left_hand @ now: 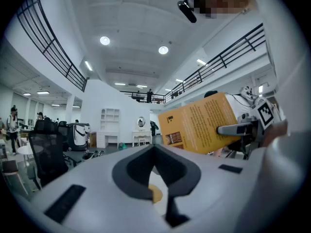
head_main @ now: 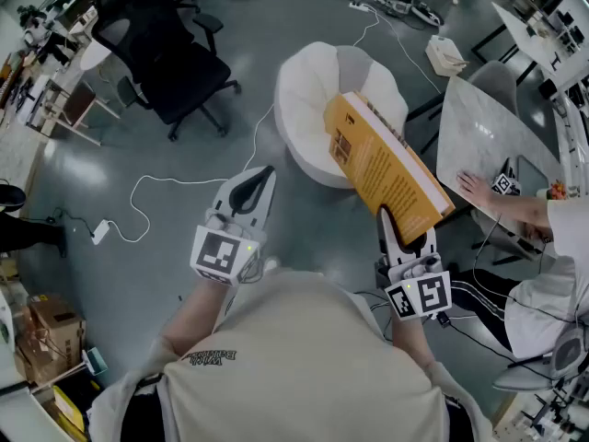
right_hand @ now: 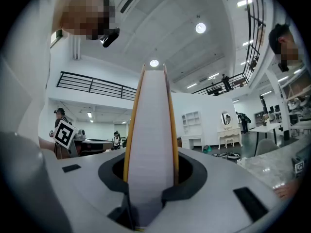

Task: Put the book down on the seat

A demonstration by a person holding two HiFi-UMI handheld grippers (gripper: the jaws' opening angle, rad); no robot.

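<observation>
Nearest the person, at about 11 o'clock in the head view, the left gripper (head_main: pixel 256 187) pointed level with its tongs closed together and nothing between them. At about 1 o'clock the right gripper (head_main: pixel 405 233) was clamped on the lower end of the book (head_main: pixel 382 168), one jaw on each orange cover. Its own view showed the pale page block standing upright between them. The book was in the air, leaning away toward 12 o'clock, with its far end over the near rim of the seat (head_main: pixel 308 109) and not yet resting on it.

The book looked thick and fairly stiff, so it would probably keep its shape when laid flat. Held by one end, though, its weight would pull on the grip, and the smooth covers could slide between the pads. A hold closer to the middle, or the free left tongs steadying the far end, would likely tame it. The seat was white, rounded and seemingly padded, so a flat landing in its hollow seemed safer than one on the curved rim.

Farther out, a white cable (head_main: pixel 175 182) trailed over the floor at 10 o'clock, a marble table (head_main: pixel 479 127) stood at 2 o'clock, and a black office chair (head_main: pixel 170 58) sat toward 11 o'clock.
</observation>
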